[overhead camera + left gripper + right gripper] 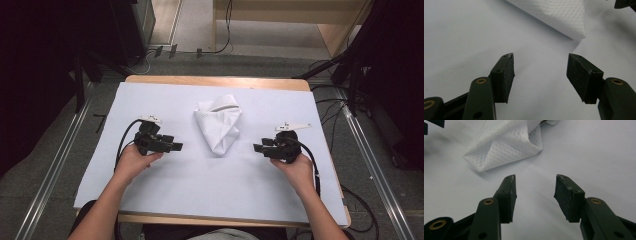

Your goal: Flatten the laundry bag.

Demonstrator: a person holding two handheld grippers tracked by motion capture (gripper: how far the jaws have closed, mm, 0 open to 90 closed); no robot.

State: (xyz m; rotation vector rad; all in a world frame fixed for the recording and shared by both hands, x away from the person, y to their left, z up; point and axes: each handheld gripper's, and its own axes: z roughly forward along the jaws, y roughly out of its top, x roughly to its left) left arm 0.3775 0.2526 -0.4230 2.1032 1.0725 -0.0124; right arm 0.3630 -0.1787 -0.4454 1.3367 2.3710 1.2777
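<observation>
Cloth (218,122), white and quilted, is lying crumpled mid-desk (150,95) on the pale sheet, its pointed end aimed toward the person. Left gripper (176,146) and right gripper (258,147) are hovering either side, well apart from it. Both sets of fingers (506,75) are standing wide, gripping nothing. Judgement: each should be approaching low, pinching a single outer corner, not the bunched fold.

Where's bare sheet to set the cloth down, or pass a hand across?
Bare: the near strip of the white sheet between the two forearms, and the far corners beside the folded white cloth. Tightest: the gaps between the cloth and the open left gripper and open right gripper.
</observation>
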